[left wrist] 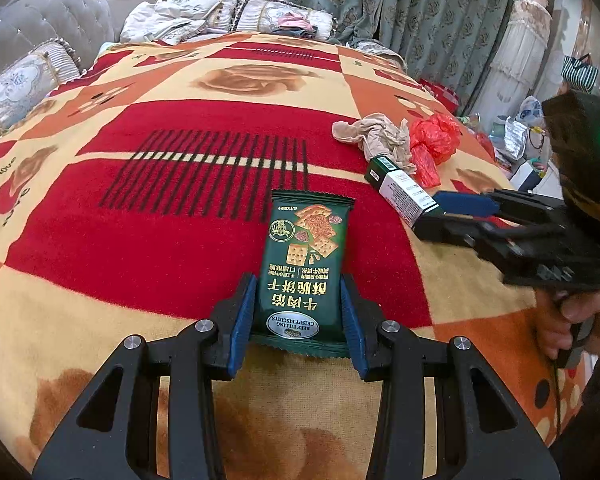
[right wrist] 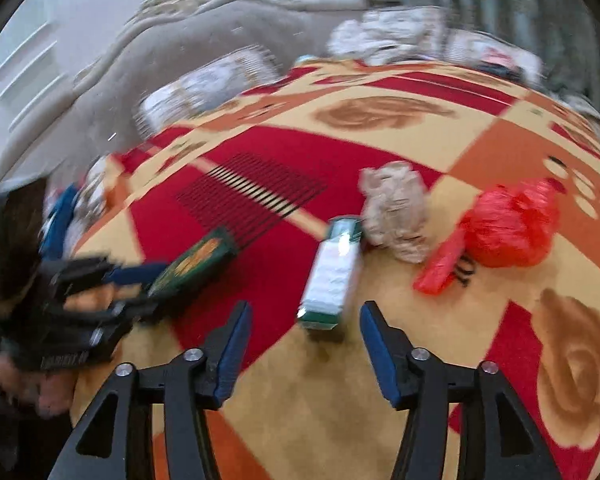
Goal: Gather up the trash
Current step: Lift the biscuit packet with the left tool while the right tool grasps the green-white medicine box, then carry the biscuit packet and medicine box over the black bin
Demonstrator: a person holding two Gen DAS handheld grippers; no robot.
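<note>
A dark green biscuit packet point(left wrist: 308, 264) lies flat on the patterned blanket point(left wrist: 140, 240). My left gripper point(left wrist: 298, 320) is shut on its near end, with a blue pad pressed against each side. In the blurred right wrist view the same packet point(right wrist: 196, 260) shows at the left, in the left gripper point(right wrist: 140, 284). A green and white carton point(right wrist: 332, 276) lies just ahead of my right gripper point(right wrist: 307, 310), which is open. The carton's near end sits between the fingertips, with a gap on both sides. The left wrist view shows the right gripper point(left wrist: 428, 216) at the end of the carton point(left wrist: 400, 192).
A crumpled beige cloth point(right wrist: 396, 208) and a red plastic bag point(right wrist: 504, 228) lie just beyond the carton. Pillows point(left wrist: 20, 84), a padded headboard and curtains border the bed's far side. The bed's right edge point(left wrist: 512, 168) drops to clutter on the floor. A hand point(left wrist: 572, 320) holds the right gripper's handle.
</note>
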